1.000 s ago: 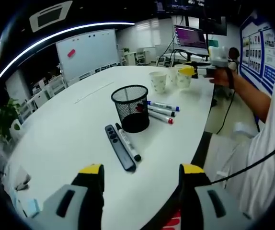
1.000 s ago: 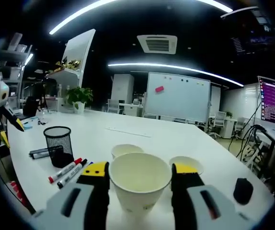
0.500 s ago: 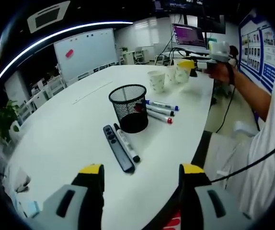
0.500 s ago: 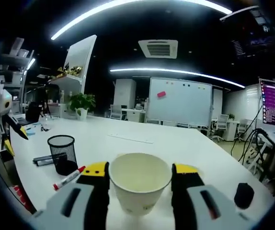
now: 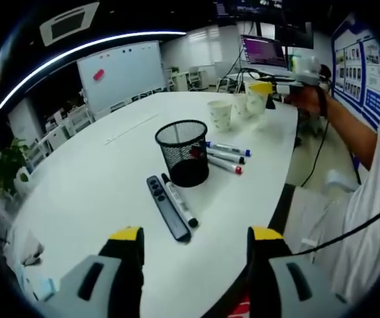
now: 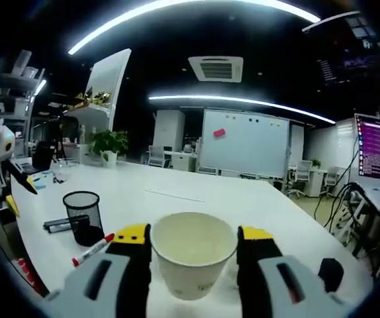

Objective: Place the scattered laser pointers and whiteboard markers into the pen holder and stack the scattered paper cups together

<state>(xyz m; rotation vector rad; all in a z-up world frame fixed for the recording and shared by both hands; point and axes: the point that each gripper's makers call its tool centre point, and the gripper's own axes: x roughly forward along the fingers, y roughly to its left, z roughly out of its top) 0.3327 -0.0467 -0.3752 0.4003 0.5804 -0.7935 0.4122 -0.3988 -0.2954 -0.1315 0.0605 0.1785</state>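
Cup-stacking is in hand — the right tongs (image 6: 193,255) grip a paper cup (image 6: 193,252) lifted off the surface (image 5: 97,179). Next, judging by this: lower it squarely into another cup (image 5: 220,114). Left tongs (image 5: 193,255) hang wide, empty — markers (image 5: 224,156) lie beside the holder (image 5: 182,152).

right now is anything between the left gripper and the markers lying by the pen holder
Nothing visible is. The left gripper is open over bare white table, and the laser pointer and the marker beside it lie straight ahead, in front of the mesh pen holder.
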